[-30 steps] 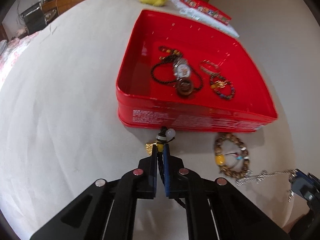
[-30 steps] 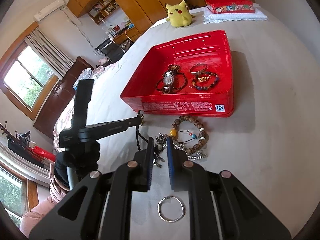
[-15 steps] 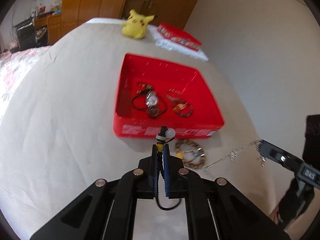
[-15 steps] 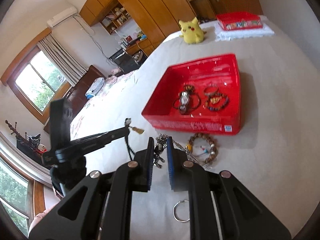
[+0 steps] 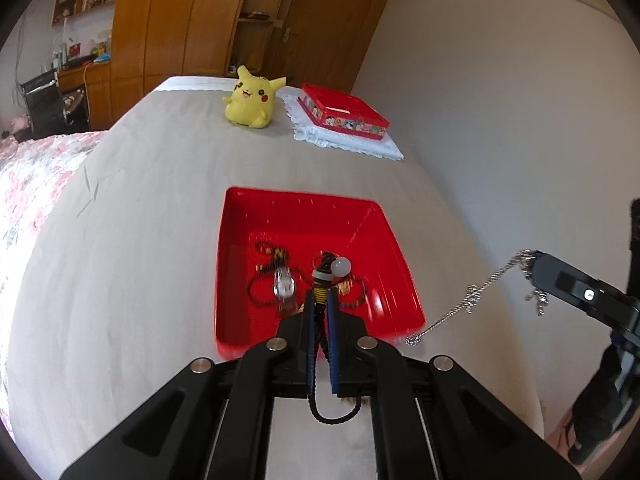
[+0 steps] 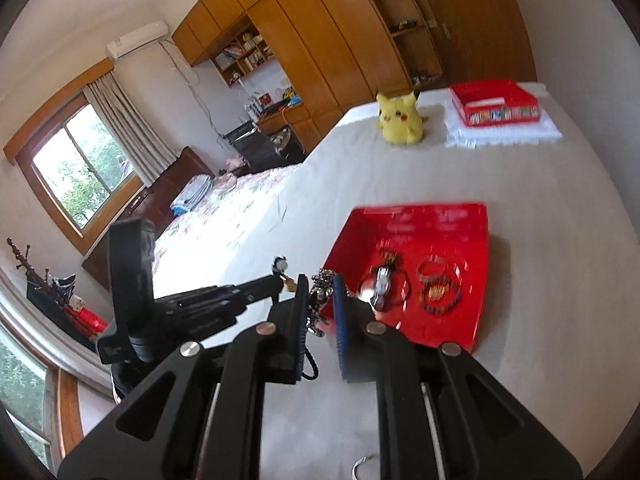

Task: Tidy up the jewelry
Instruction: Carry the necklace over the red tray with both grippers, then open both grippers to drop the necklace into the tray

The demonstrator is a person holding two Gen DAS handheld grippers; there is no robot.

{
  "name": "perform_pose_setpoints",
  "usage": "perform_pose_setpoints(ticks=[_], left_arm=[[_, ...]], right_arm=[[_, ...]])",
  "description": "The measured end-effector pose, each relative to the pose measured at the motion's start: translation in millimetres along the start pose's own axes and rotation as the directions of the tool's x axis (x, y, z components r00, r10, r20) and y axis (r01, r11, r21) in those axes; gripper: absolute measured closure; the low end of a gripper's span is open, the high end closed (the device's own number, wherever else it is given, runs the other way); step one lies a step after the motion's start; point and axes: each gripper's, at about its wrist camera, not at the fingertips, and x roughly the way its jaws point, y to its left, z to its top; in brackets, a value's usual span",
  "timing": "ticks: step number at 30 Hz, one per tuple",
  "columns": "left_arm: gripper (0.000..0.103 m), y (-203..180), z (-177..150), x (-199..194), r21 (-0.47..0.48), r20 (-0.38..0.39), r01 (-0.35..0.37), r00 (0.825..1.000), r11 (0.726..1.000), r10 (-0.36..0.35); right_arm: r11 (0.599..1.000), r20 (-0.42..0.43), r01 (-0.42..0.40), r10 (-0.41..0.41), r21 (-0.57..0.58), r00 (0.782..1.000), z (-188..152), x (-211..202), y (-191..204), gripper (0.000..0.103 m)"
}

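The red tray [image 5: 316, 216] is smeared by motion in both views; its near wall, low in the left view's centre, sits behind the left gripper [image 5: 320, 304]. The pieces inside [image 6: 404, 284] blur into dark loops, too vague to name. In the right view a silver ring [image 6: 362, 468] is cut by the bottom edge. The cord [image 5: 332, 416] runs up between the closed pads, its middle hidden. The chain [image 6: 320, 296] in the right gripper [image 6: 318, 296] is a blurred clump.
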Motion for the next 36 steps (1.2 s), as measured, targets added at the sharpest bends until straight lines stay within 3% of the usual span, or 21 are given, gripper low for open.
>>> perform_pose_setpoints(ticks=[4, 7, 16, 17, 19, 24, 28, 36], left_arm=[[0.098, 3.6, 29.7, 23.3, -0.013, 0.036, -0.054, 0.998, 0.998, 0.054], [0.098, 8.4, 43.6, 52.8, -0.017, 0.022, -0.096, 0.995, 0.995, 0.096], [0.097, 29.3, 43.3, 146.2, -0.011, -0.137, -0.141, 0.981, 0.99, 0.138], [0.095, 30.7, 42.4, 151.4, -0.013, -0.157, -0.138, 0.978, 0.99, 0.135], [0.079, 33.2, 39.9, 158.4, -0.014, -0.183, -0.133, 0.975, 0.991, 0.128], [0.076, 35.9, 36.1, 147.3, -0.024, -0.175, -0.115, 0.979, 0.993, 0.109], [0.076, 28.7, 24.7, 111.0, -0.002, -0.125, -0.098, 0.987, 0.995, 0.097], [0.076, 16.8, -43.8, 45.6, 0.052, -0.109, -0.127, 0.985, 0.991, 0.132]], right_arm=[[0.999, 0.003, 0.029, -0.029, 0.018, 1.0, 21.8, 18.8, -13.6, 0.092], [0.998, -0.021, 0.048, -0.047, 0.049, 0.999, 31.1, 45.7, -31.9, 0.092], [0.986, -0.157, 0.122, -0.104, 0.113, 0.982, 24.1, 137.7, -89.0, 0.092], [0.984, -0.172, 0.135, -0.115, 0.112, 0.978, 21.8, 145.5, -94.6, 0.089], [0.98, -0.186, 0.154, -0.13, 0.122, 0.974, 19.1, 153.6, -103.8, 0.088], [0.98, -0.199, 0.152, -0.125, 0.128, 0.972, 11.9, 154.7, -110.3, 0.087], [0.985, -0.171, 0.139, -0.119, 0.106, 0.978, 3.7, 127.0, -96.7, 0.087], [0.991, -0.159, 0.104, -0.09, 0.08, 0.983, -45.2, 64.3, -67.2, 0.087]])
